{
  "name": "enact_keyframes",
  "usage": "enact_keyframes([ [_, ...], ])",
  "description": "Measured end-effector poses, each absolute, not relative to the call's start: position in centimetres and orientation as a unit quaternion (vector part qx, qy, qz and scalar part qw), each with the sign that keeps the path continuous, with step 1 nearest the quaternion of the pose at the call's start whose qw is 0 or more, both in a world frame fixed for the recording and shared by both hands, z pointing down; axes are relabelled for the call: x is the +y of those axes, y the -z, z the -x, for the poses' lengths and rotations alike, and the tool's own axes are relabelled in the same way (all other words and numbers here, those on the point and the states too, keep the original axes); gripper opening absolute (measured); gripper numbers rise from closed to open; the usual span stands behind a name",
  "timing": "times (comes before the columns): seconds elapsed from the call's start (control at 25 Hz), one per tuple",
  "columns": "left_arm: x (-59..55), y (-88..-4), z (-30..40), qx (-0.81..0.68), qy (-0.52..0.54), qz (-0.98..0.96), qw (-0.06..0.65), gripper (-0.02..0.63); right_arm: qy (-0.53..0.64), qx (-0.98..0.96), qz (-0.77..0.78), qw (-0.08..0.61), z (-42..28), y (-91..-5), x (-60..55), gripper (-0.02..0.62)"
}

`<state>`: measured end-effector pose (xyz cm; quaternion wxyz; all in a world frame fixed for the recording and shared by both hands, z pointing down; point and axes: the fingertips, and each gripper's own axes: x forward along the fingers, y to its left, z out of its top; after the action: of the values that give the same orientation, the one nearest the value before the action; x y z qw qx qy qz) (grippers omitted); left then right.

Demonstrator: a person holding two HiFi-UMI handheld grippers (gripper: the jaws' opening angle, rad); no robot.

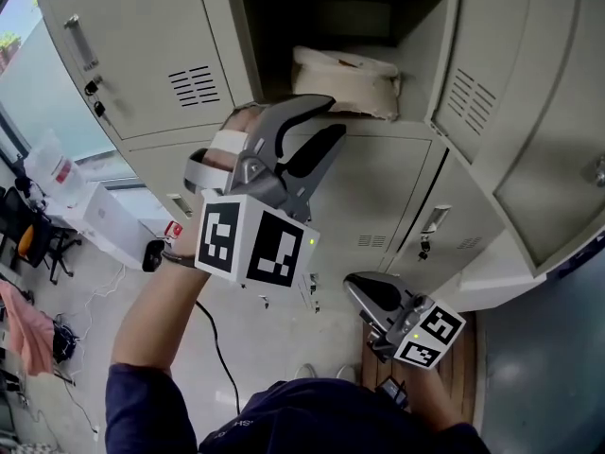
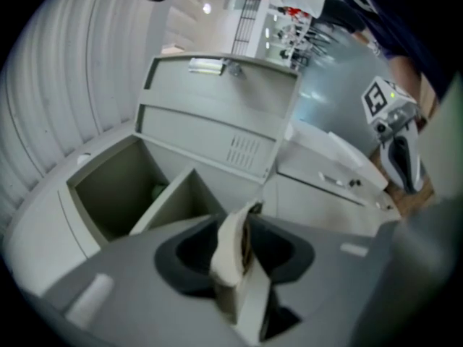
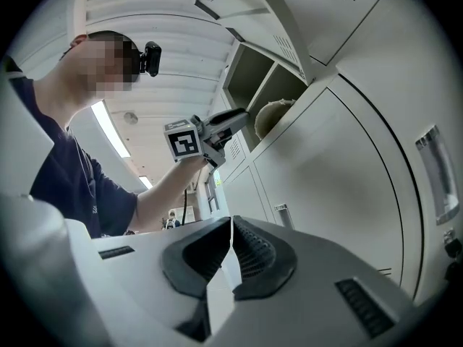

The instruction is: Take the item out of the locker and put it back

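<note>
Inside the locker (image 1: pixel 422 64), a cream bag (image 1: pixel 345 81) lies between the left claw's (image 1: pixel 336 116) spread jaws.

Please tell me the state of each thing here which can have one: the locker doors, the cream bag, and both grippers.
Upper locker door: open.
Lower locker door: shut.
Cream bag: lying inside the open compartment, its edge between the left jaws.
Left gripper: open, not pressing on the bag.
Right gripper: shut, empty.
</note>
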<state>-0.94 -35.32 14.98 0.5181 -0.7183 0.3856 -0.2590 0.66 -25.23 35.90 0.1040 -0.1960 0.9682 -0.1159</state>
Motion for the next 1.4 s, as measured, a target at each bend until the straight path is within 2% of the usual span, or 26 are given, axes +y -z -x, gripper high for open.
enact_keyframes([
  [0.32, -37.2, -15.5, 0.1, 0.377, 0.315, 0.688, 0.534, 0.161, 0.13, 0.97, 0.177, 0.105, -0.5, -36.7, -25.4, 0.008],
  [1.12, -41.4, -16.7, -1.2, 0.371, 0.365, 0.669, 0.531, 0.16, 0.148, 0.962, 0.19, 0.127, -2.6, -37.5, -27.4, 0.008],
  [1.4, -41.8, -15.9, -1.3, 0.387, 0.355, 0.661, 0.537, 0.086, 0.152, 0.961, 0.189, 0.13, -2.7, -37.6, -27.8, 0.008],
])
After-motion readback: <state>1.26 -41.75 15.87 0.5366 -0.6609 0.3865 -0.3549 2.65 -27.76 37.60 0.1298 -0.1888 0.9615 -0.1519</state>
